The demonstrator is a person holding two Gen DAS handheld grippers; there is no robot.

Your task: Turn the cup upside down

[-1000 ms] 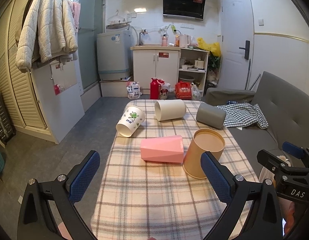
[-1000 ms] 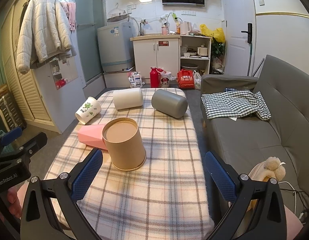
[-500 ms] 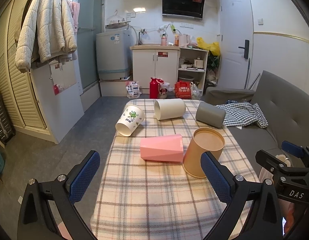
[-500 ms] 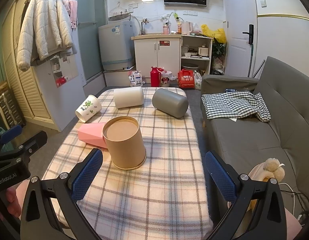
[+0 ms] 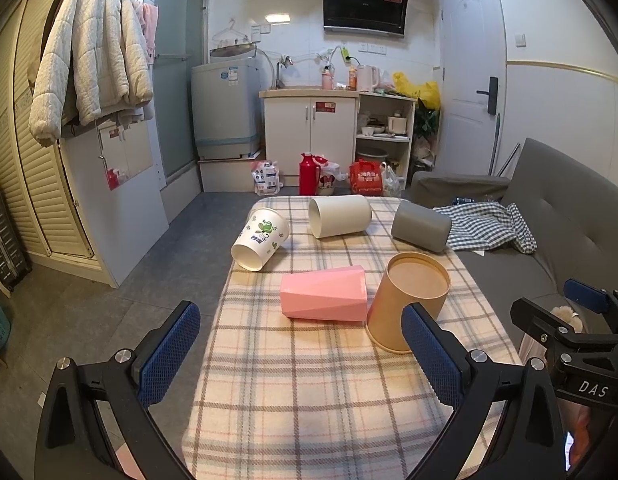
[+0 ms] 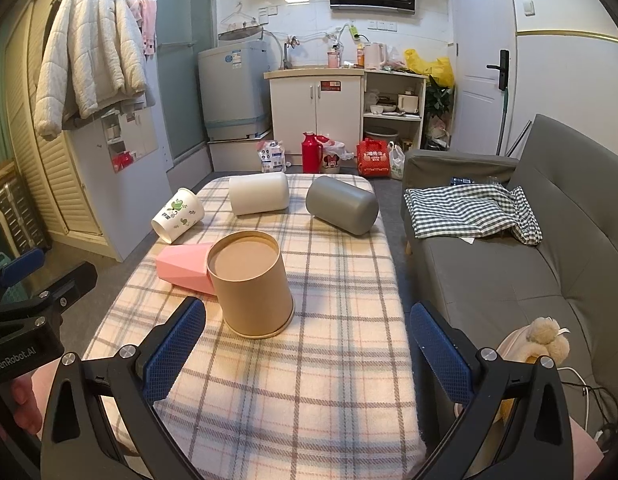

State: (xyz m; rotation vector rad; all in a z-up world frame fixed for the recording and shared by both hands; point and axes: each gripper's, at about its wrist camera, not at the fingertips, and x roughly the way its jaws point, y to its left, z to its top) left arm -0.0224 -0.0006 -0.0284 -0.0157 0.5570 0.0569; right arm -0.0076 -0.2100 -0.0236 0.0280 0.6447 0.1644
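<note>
A tan cup stands upside down on the plaid-covered table, flat base up. A pink faceted cup lies on its side beside it. A white cup with green print, a cream cup and a grey cup lie on their sides farther back. My left gripper is open and empty over the table's near end. My right gripper is open and empty, near the tan cup.
A grey sofa with a checked cloth runs along the table's right side. A soft toy lies near the right gripper. The floor drops off at the table's left edge. Cabinets and a washer stand at the back.
Both views have shifted very slightly; the cups have not moved and both grippers stay open.
</note>
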